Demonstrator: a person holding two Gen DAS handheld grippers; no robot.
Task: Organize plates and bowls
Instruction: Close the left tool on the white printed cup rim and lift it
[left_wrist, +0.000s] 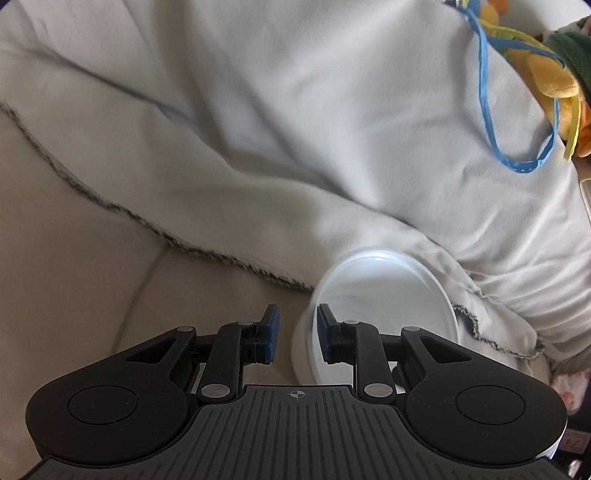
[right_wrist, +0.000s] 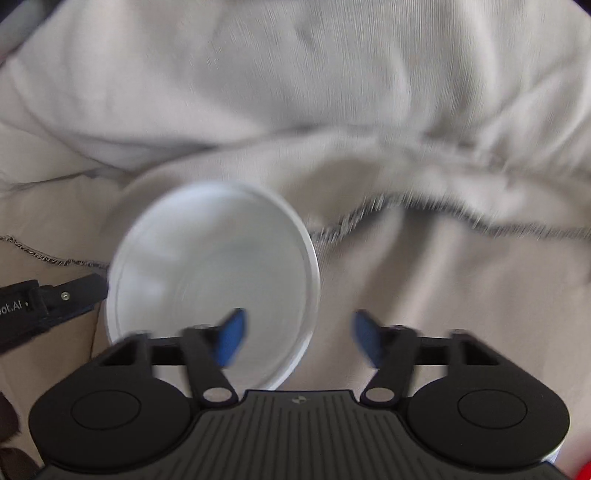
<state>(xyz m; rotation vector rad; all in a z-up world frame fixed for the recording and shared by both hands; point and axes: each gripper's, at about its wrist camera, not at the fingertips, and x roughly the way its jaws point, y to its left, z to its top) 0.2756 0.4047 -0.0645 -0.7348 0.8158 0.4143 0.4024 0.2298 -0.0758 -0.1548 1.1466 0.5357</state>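
A white plastic bowl (left_wrist: 384, 295) hangs tilted over a beige cushion, its mouth facing the camera. My left gripper (left_wrist: 298, 334) straddles the bowl's near wall, one blue pad inside the rim and the other outside, and looks shut on it. In the right wrist view the same bowl (right_wrist: 210, 266) fills the centre left, and the left gripper's black body (right_wrist: 55, 299) reaches in to its left edge. My right gripper (right_wrist: 299, 338) is open, blurred by motion. Its left fingertip (right_wrist: 232, 338) hovers over the bowl's inside, and the bowl's right rim lies untouched between the fingers.
A rumpled white blanket (left_wrist: 295, 129) with a frayed grey hem lies across the beige cushion (left_wrist: 92, 277). A plush toy (left_wrist: 554, 77) with blue and yellow ribbons sits at the upper right. Something red (right_wrist: 583, 472) shows at the lower right corner.
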